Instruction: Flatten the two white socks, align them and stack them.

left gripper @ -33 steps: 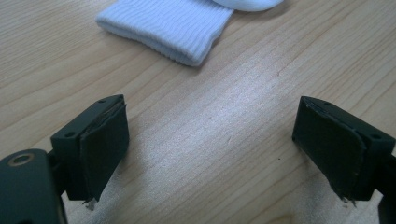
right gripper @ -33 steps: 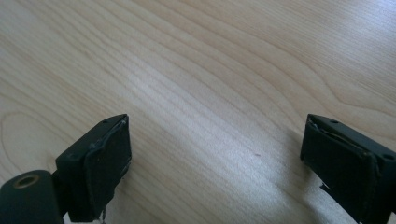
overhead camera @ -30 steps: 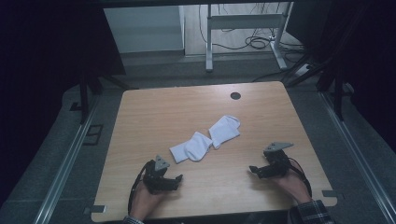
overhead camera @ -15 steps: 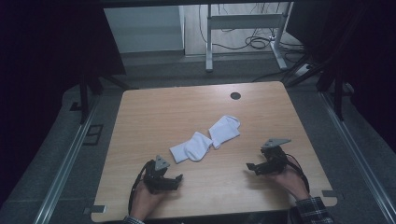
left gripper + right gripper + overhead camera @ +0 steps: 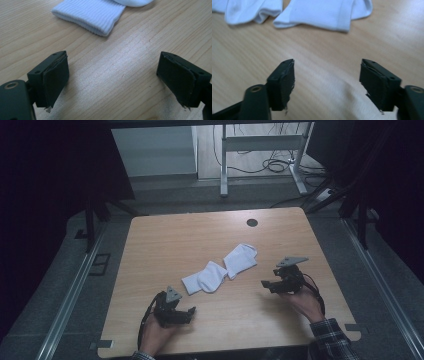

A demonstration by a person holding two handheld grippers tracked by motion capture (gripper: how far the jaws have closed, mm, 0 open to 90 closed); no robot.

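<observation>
My right claw [image 5: 327, 82] has just been closing, still spread on nothing; my left claw [image 5: 115, 82] gapes. I might pinch both socks [image 5: 220, 270] together.

The left gripper [image 5: 113, 82] fills the lower part of the frame, its two black jaws set wide apart — nothing between them but bare wooden tabletop [image 5: 120, 75]. At the upper centre lies a white sock [image 5: 91, 13], its ribbed cuff pointing toward the jaws, well clear of both pads.
</observation>
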